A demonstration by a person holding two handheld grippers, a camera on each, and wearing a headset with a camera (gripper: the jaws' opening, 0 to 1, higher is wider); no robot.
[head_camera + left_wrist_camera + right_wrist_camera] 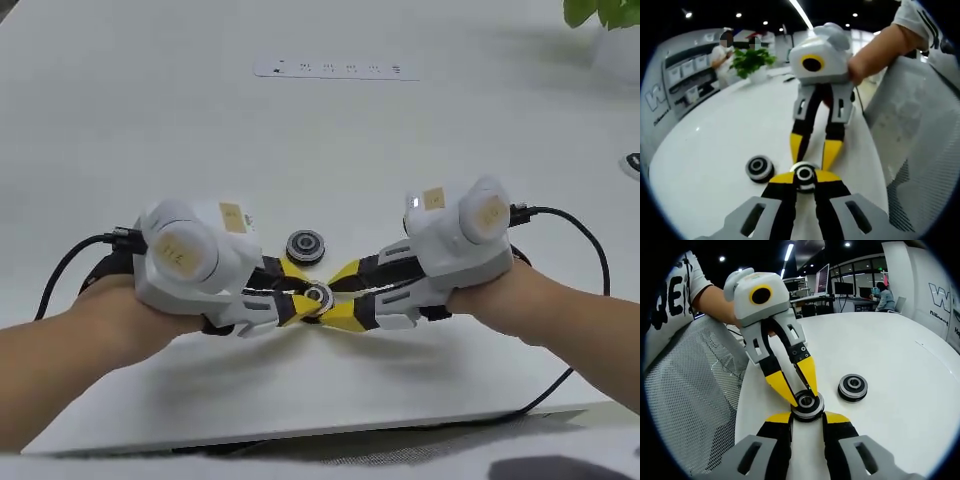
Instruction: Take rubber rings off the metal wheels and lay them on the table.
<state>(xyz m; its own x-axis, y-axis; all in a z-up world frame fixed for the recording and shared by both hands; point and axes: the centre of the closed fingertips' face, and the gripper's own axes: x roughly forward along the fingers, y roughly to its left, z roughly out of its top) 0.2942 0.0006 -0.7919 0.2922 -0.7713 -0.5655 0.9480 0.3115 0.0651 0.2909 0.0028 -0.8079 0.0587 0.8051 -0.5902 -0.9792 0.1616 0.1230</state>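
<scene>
Left gripper (805,176), right gripper (807,416): low over table (200,120), tip to tip; both jaw pairs nearly closed, clamping one metal wheel (318,296); second wheel (305,246) just beyond

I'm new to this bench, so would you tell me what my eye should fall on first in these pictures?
First, the left gripper and right gripper meeting nose to nose near the front edge of the table, both clamped on one small metal wheel. Next, a second wheel lying flat and alone just beyond them. Far across the white top sits a white power strip.
</scene>
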